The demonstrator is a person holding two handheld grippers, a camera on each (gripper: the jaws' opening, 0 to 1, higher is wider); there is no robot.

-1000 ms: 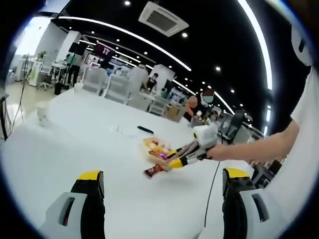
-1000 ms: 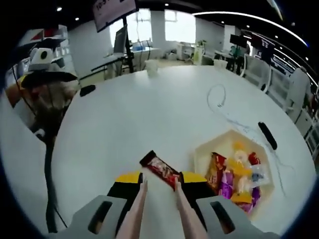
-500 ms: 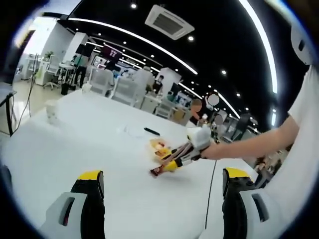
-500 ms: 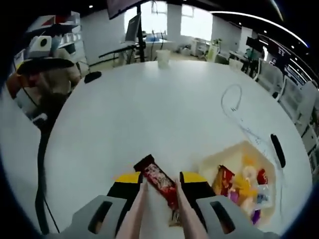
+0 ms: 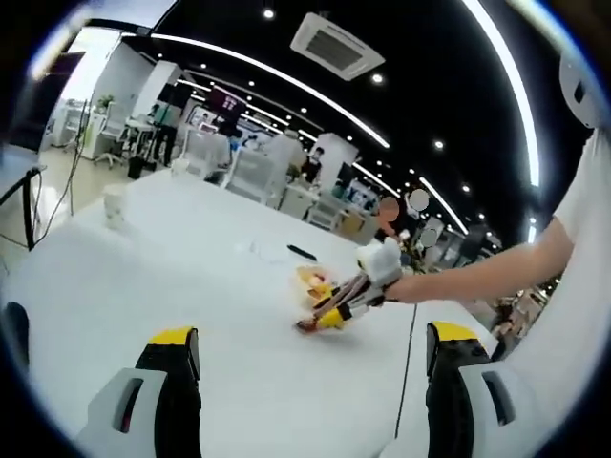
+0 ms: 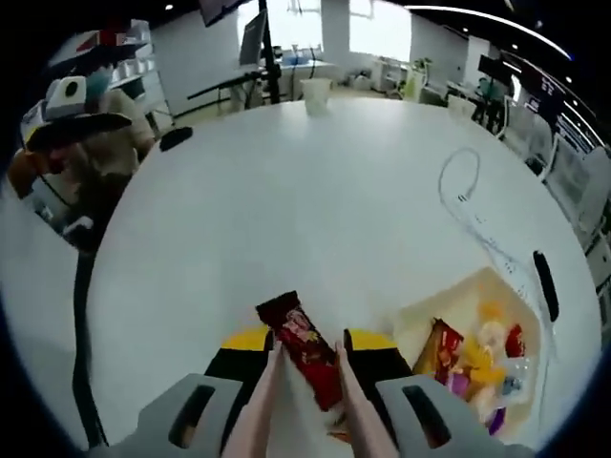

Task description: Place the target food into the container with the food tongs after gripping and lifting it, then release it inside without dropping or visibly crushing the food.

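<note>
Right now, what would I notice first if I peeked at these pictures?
First, the red snack bar pinched between pink food tongs that the right gripper squeezes, over the white table. Beside it, to the right, the pale container is full of bright wrapped snacks.
</note>
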